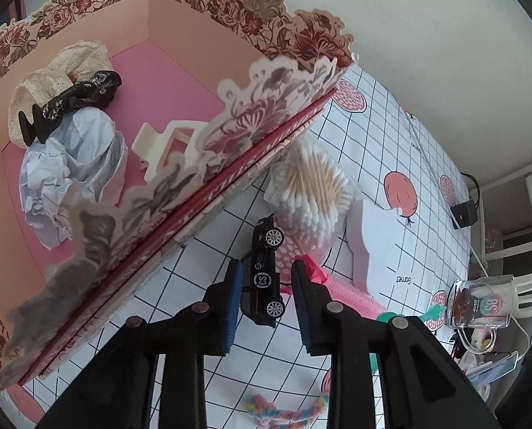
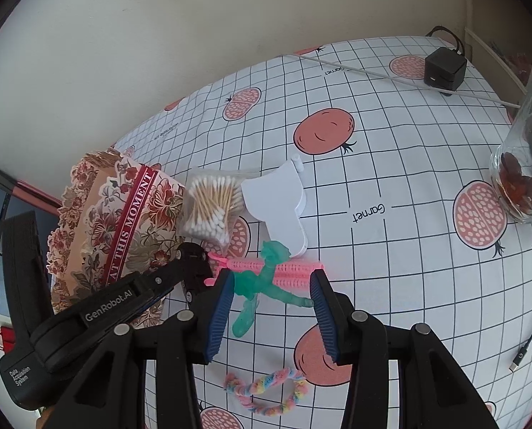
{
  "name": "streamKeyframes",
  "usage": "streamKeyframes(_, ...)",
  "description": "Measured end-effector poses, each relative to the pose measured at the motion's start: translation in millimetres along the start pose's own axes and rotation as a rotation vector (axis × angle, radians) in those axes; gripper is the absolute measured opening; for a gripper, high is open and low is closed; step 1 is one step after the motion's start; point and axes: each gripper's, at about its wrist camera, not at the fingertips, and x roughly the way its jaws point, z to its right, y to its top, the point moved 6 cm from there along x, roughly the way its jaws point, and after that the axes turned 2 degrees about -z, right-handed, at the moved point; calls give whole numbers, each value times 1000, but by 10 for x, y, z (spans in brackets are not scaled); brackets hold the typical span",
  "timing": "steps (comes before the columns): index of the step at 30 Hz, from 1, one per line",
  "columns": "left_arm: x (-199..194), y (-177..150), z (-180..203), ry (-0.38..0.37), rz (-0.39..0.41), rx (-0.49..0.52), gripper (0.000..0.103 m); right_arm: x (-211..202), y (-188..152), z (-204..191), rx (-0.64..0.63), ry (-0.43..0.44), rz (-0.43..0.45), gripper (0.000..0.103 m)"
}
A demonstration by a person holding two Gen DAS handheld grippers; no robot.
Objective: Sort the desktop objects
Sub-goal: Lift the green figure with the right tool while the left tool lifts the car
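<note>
Over checked cloth (image 1: 391, 164), left gripper (image 1: 266, 296) perhaps clamps toy car (image 1: 264, 279).

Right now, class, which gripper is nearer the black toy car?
Left. The left gripper has the toy car between its fingers; the right gripper sits off to the side, around the green figure.

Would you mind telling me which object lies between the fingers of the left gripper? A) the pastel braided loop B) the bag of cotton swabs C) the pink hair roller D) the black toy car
D: in the left wrist view the black toy car lies on its side on the tablecloth between the fingers of the left gripper, while the cotton swabs lie further off by the box.
</note>
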Motion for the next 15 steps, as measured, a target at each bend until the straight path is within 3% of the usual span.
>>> streamKeyframes(7,127,-67,4,40,-15,13,28,6,7,9,4,1,-1,47)
streamKeyframes(15,85,-63,-16,20,-9,-11,27,-30,46,-57,18,23,13,47)
